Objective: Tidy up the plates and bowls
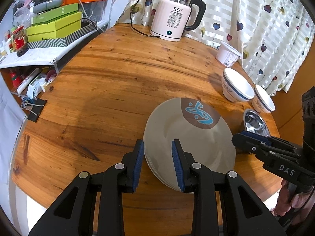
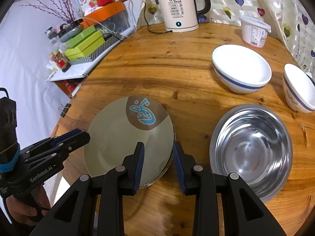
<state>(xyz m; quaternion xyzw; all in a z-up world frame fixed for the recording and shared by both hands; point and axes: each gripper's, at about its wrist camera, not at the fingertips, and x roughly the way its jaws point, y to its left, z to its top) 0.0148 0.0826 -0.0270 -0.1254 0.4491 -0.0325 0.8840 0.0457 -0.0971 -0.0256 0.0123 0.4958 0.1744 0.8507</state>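
Note:
A stack of several grey plates (image 1: 189, 141), the top one bearing a brown patch with a blue figure, rests on the round wooden table (image 1: 118, 78). My left gripper (image 1: 157, 163) stands partly open astride the stack's left rim, one finger outside it and one over the plate. My right gripper (image 2: 158, 163) straddles the right rim of the plates (image 2: 118, 147) the same way, jaws apart. Neither pair of pads visibly presses the plates. Right of the stack stand a steel bowl (image 2: 252, 153) and two white bowls with blue bands (image 2: 241, 66) (image 2: 297, 86).
A white electric kettle (image 1: 173, 15) with its cord and a white lidded tub (image 1: 228, 53) stand at the table's far edge before a heart-print curtain. A shelf with green boxes (image 1: 55, 25) adjoins the table on the left. A binder clip (image 1: 36, 108) grips the left edge.

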